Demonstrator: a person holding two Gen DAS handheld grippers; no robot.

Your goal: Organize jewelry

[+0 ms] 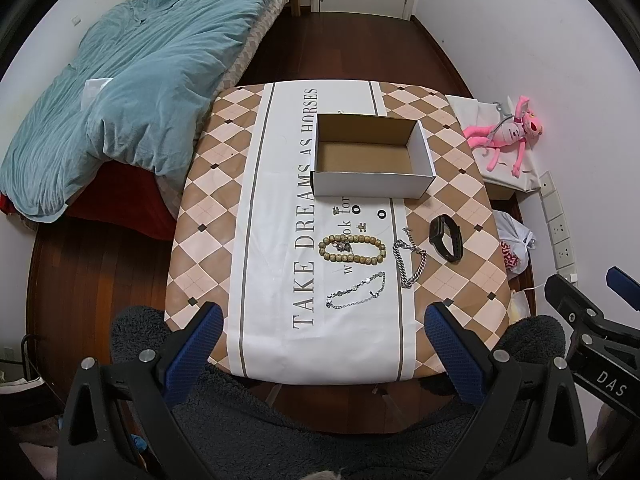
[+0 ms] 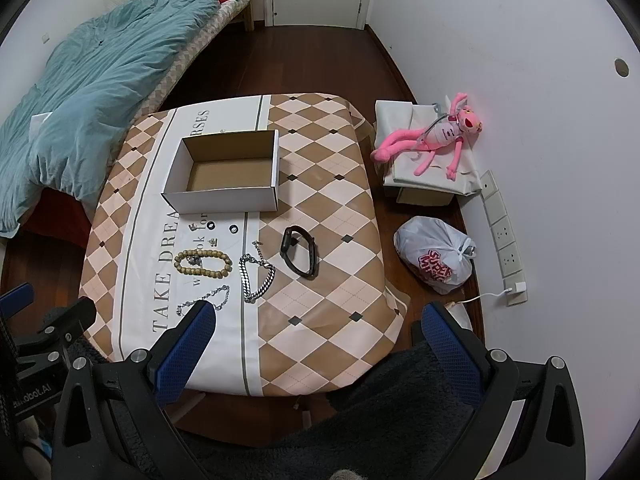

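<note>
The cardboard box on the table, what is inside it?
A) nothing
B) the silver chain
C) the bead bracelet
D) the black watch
A: the cardboard box shows only its bare brown bottom, while the bead bracelet, black watch and silver chain all lie on the tablecloth in front of it.

"TAKE DREAMS AS HORSES" on tablecloth (image 1: 280,216)

Even indoor light, sharp, fisheye-warped edges
</note>
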